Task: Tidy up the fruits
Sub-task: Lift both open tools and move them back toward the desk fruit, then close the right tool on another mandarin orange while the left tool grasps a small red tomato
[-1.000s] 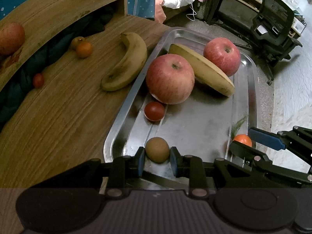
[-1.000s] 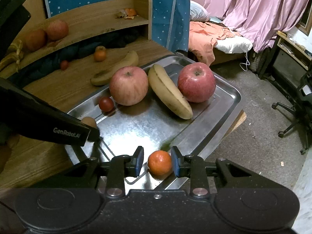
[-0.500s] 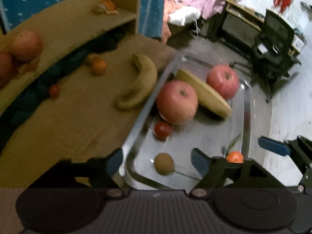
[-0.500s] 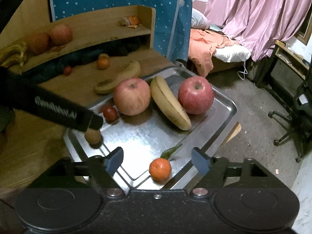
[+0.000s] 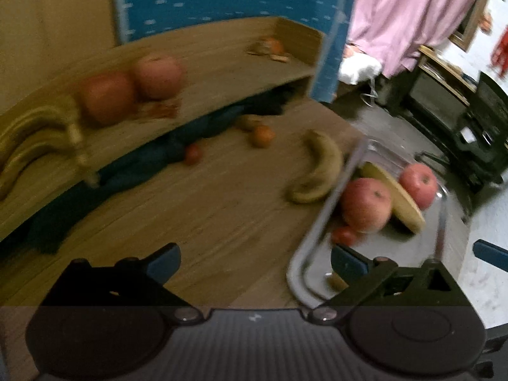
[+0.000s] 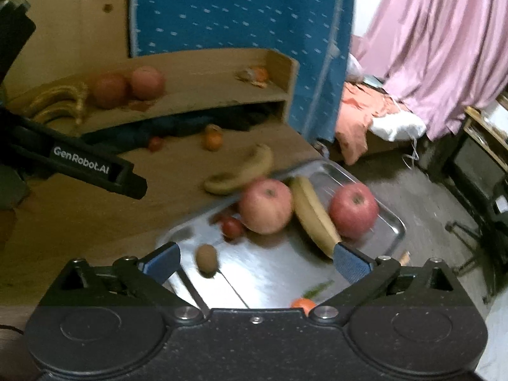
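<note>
A steel tray holds two red apples, a banana, a small tomato, a brown kiwi and a tangerine. My right gripper is open and raised above the tray's near end, nothing between its fingers. My left gripper is also open and empty, over the wooden table to the left of the tray. In the left wrist view the kiwi is half hidden behind the right finger. Both views are blurred.
On the table lie a loose banana, an orange and a small tomato. A wooden shelf at the back carries two apples, a banana bunch and peel scraps. Dark cloth lies under it. Floor drops off right of the tray.
Both grippers opened, leaving the kiwi and the tangerine on the tray, then lifted and drew back. The left one swung leftward over the table.
</note>
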Motion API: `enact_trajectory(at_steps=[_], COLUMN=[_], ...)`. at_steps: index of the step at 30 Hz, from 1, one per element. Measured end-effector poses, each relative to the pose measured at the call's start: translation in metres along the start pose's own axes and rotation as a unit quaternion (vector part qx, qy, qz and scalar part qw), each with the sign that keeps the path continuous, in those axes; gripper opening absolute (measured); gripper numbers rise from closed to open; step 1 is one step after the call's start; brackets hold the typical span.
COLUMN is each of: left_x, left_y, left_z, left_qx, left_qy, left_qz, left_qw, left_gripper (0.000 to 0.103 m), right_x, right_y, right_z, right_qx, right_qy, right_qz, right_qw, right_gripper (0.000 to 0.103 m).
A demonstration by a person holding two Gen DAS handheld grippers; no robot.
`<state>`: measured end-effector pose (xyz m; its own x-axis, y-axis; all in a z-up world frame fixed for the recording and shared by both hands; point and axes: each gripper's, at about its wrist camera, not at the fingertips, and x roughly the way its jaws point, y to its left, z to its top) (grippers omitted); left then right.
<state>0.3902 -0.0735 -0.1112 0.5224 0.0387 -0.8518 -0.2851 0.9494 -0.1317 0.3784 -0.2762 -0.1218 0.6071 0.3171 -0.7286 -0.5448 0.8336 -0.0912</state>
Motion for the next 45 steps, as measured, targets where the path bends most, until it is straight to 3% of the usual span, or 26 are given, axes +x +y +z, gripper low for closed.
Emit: enact_trajectory(at_steps=[12,25,35,45], left_x=[-0.032,-0.058,-0.054,-0.031], left_y=[0.077,0.137,0.155,0.143], left_z=[-0.026,-0.051,-0.053,-0.03], left_qx=[-0.079,-0.17,-0.223,-0.221], left_qy=[-0.005,-0.004,0.022,0.05], left_qz=[0.069,0.141,0.187,0.206], left_qw=[0.9945,0.9754,0.9565,0.9519], left_gripper=[0.103,0.103,0.103,0.103], right_x=[0.001,0.01,0.044,0.086], right_y=[0.069,0.111,0.114,0.095], right_z=[0.02,0.042,0.054,0.075], right_qx=[-0.074,-0.149,-0.178,-0.173], right_qy=[-0.009,-0.012,0.009,0.023], right_qz=[0.08,0.147,0.198,0.211], right_qw=[0.994,0.978,0.964,0.962], right_gripper=[0.102,0.102,0.102,0.102])
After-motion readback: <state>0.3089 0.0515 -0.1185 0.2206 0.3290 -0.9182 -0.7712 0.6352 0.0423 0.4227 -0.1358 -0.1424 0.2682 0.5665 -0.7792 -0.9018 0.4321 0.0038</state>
